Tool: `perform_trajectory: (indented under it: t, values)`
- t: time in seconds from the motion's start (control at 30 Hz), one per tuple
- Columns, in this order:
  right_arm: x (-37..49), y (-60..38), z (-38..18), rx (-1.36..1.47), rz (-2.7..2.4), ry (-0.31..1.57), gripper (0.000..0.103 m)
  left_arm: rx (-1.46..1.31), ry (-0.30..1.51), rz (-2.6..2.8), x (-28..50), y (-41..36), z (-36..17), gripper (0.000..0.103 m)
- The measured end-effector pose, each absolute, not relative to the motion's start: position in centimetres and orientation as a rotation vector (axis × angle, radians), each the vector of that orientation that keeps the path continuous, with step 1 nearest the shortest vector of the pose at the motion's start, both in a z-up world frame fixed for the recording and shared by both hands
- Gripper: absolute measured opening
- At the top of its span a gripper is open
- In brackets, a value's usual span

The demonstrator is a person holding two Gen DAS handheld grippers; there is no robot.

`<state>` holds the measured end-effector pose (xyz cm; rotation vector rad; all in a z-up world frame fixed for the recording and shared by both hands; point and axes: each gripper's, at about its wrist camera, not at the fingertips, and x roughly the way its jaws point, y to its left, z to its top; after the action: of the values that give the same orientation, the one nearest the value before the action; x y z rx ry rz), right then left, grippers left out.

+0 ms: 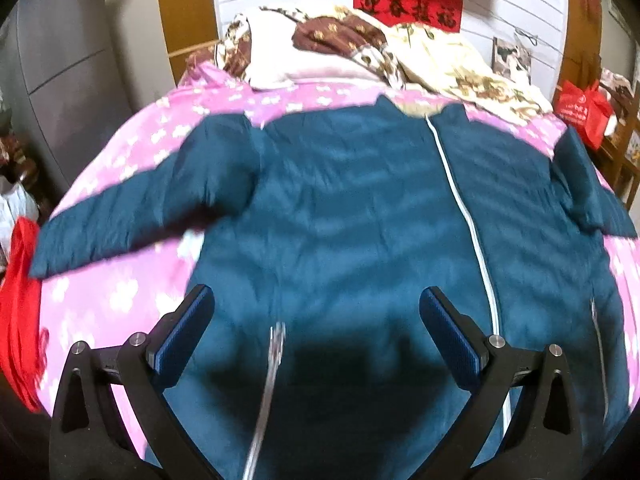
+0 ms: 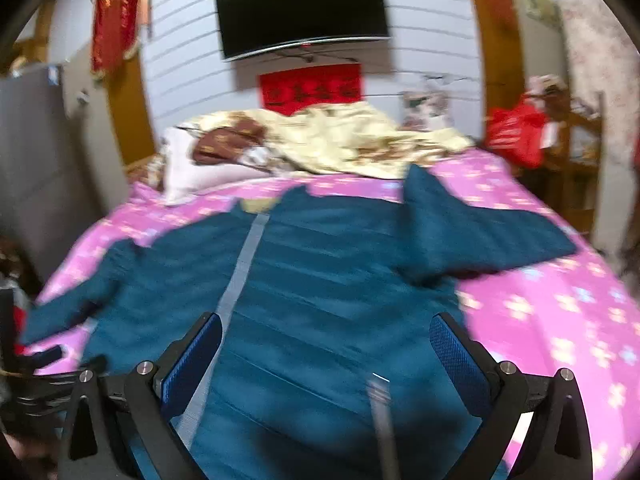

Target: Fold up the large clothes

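Note:
A large teal padded jacket (image 1: 340, 208) lies spread front-up on a pink flowered bed sheet (image 1: 132, 132), its white zipper (image 1: 460, 184) closed and both sleeves out to the sides. It also shows in the right wrist view (image 2: 320, 272), with the right sleeve (image 2: 480, 236) angled outward. My left gripper (image 1: 316, 312) hovers open and empty above the jacket's lower left half. My right gripper (image 2: 326, 340) hovers open and empty above the lower right half.
Crumpled floral bedding (image 1: 440, 56) and a pillow (image 1: 288, 52) lie at the head of the bed. A red cloth (image 1: 20, 304) hangs off the left edge. A red bag (image 2: 516, 132) sits on a shelf at right. A grey cabinet (image 1: 60, 60) stands left.

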<state>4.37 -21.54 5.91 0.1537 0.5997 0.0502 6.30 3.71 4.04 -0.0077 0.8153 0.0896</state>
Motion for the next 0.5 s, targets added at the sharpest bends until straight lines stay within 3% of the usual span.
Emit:
perform_trajectory:
  t: [0.5]
  values:
    - [8.2,-18.1,-1.2,0.058,0.047,0.655,0.103,-0.046,0.876,0.064,11.5,4.3,-0.3,0.103]
